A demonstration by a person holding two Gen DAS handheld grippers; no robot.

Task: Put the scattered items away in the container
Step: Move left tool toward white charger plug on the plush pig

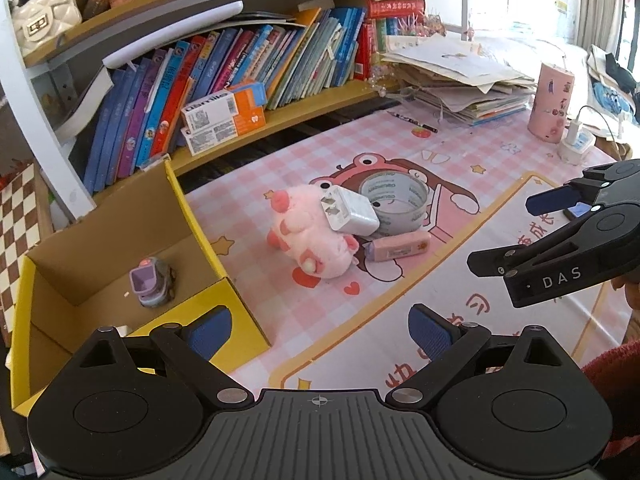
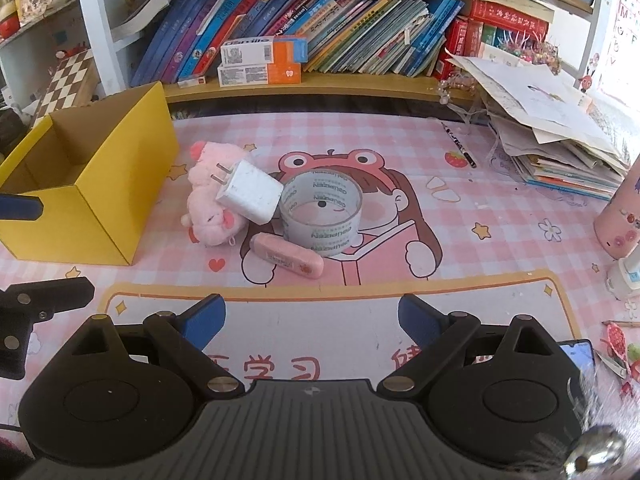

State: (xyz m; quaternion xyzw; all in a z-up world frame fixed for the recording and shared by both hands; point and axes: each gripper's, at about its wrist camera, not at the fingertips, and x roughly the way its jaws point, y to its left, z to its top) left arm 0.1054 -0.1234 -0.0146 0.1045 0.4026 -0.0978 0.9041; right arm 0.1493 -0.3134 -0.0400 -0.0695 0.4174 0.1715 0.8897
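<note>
A yellow cardboard box [image 1: 240, 312] stands open at the left of the desk, with a small purple toy [image 1: 152, 282] inside. Right of it lies a pink plush [image 1: 308, 236], and a white charger plug [image 1: 348, 210] leans on it. A clear tape roll [image 1: 394, 200] and a pink eraser [image 1: 400, 246] lie beside them. My left gripper [image 1: 320, 330] is open and empty, near the box's front corner. My right gripper [image 2: 312, 320] is also open and empty, short of the eraser [image 2: 286, 260], tape roll [image 2: 320, 208], charger plug [image 2: 250, 192] and plush [image 2: 208, 216].
A shelf of books [image 2: 320, 20] runs along the back of the desk. A stack of papers [image 2: 560, 136] and a pink cylinder [image 2: 618, 220] stand at the right. A pen [image 2: 460, 148] lies near the papers. A phone [image 2: 576, 354] rests at the near right edge.
</note>
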